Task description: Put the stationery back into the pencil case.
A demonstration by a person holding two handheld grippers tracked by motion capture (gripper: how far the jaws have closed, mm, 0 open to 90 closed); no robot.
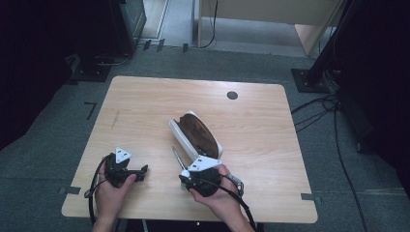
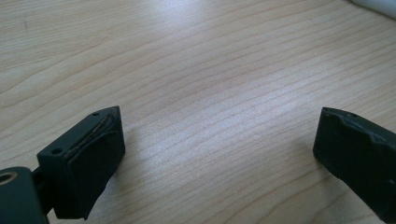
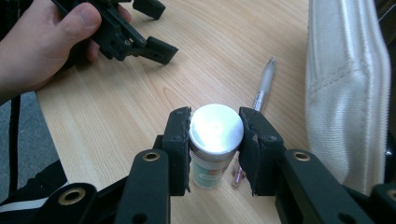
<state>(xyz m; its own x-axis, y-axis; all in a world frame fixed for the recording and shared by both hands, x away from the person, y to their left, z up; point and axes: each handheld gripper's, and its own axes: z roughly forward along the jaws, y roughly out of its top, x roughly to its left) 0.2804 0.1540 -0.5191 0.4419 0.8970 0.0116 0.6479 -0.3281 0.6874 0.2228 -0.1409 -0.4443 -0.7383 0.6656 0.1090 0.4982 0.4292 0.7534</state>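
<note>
1. Right gripper view: a translucent ballpoint pen [image 3: 264,85] and a white canvas pouch [image 3: 345,88] lie just beside the small white-capped cylindrical bottle [image 3: 215,135].
2. The bottle stands upright near the wooden tabletop's [image 1: 145,96] front edge, clamped by the right gripper [image 3: 215,144].
3. The left gripper [image 2: 219,144] gapes over bare wood.

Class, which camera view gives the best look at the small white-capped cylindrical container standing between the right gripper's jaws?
The right gripper view: the small white-capped cylindrical container stands upright on the wooden table, close up, its round cap between the right gripper pads. In the high view that hand and gripper cover the spot. The left gripper view looks across bare tabletop.
</note>
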